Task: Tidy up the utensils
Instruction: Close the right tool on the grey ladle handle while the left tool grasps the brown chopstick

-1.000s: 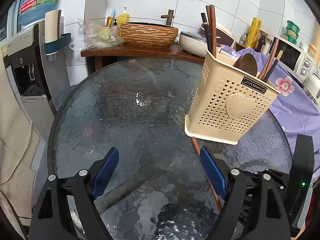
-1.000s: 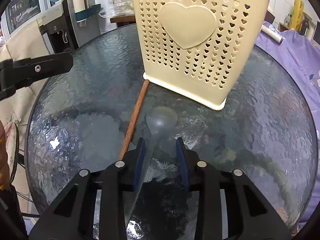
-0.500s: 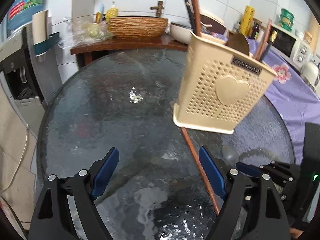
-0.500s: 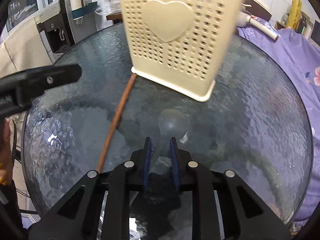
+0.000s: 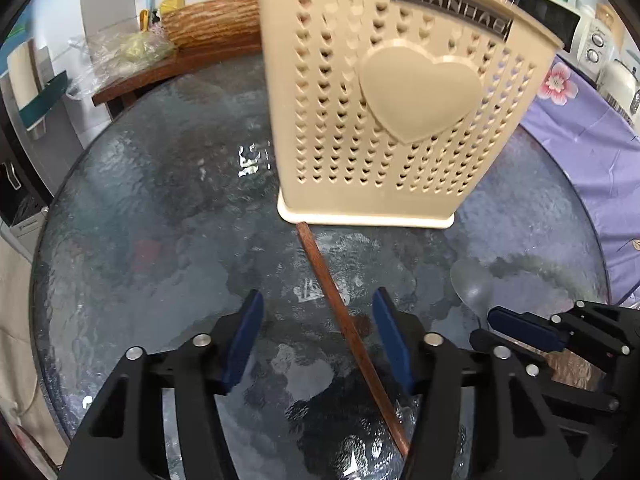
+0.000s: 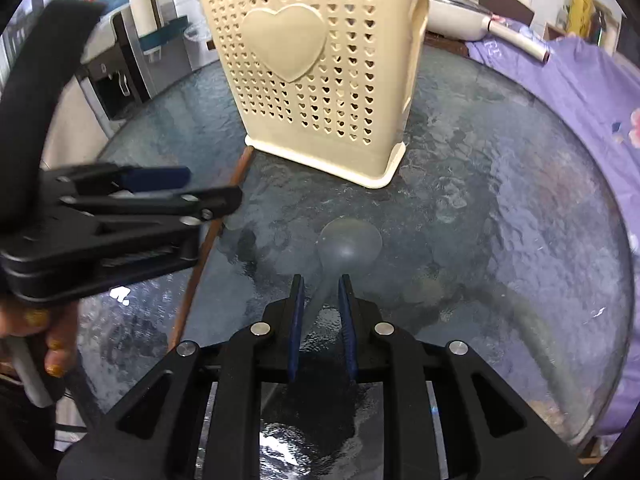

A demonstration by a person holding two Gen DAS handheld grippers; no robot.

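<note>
Round table of dark textured glass [image 5: 140,240], with a cream perforated plastic utensil holder bearing a raised heart [image 5: 400,120] standing upright on it, a few dark sticks poking out of its top at the upper right of the left wrist view. A long reddish-brown wooden chopstick [image 5: 344,320] lies flat on the glass, far end touching the holder's base rim, near end running back under the left gripper [image 5: 318,320]. Left gripper jaws have just been closing and now stand about half open, blue pads on either side of the chopstick; the right pad is just beside it, the left pad clearly apart, no squeeze visible. A translucent clear plastic spoon [image 6: 348,244] lies on the glass in front of the holder, bowl toward the holder, handle running back between the pads of the right gripper [image 6: 320,292]. Right jaws are nearly closed, narrow gap, pads clamped on the spoon handle. Spoon and chopstick lie near each other, not touching. In the right wrist view a hand [image 6: 36,328] holds the left gripper's handle. Purple floral cloth [image 5: 580,132] covers the surface to the right of the table.
</note>
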